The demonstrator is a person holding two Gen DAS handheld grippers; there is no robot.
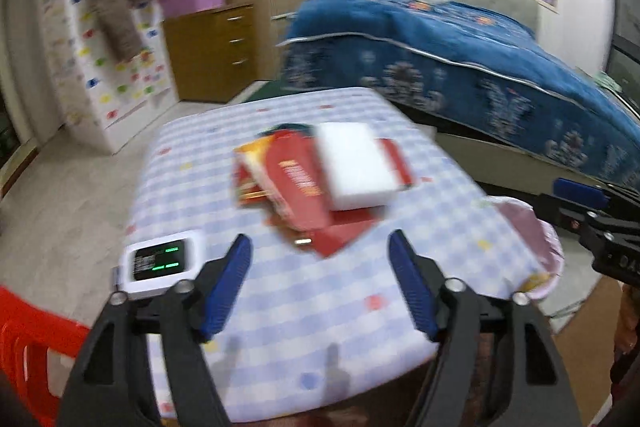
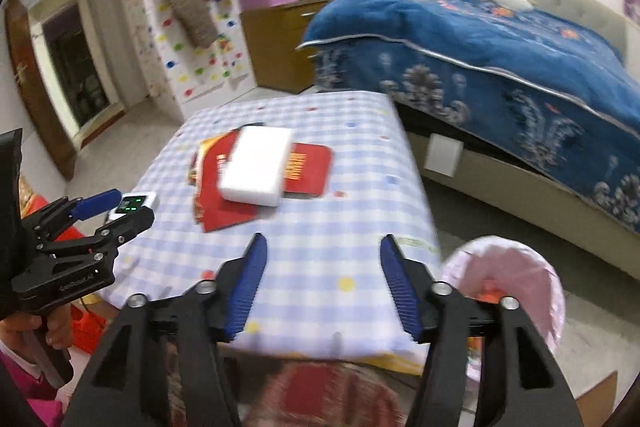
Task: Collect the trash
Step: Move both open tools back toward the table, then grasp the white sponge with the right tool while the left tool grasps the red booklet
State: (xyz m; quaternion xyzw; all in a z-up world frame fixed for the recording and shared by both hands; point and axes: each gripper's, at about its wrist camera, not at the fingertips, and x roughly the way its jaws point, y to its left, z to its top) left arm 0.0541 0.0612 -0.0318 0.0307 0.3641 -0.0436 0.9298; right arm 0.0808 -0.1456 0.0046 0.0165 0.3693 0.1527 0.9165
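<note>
Both tools, left (image 1: pixel 320 287) and right (image 2: pixel 322 283), gape empty; red wrappers (image 2: pixel 308 167) and sponge (image 2: pixel 256 167) remain mid-table (image 2: pixel 340 267), bin (image 2: pixel 516 267) near right.

black left gripper (image 1: pixel 320 267) and right gripper (image 2: pixel 322 267), ribbed blue fingers (image 1: pixel 230 283), silver screws; pink sleeve (image 2: pixel 24 379).
</note>
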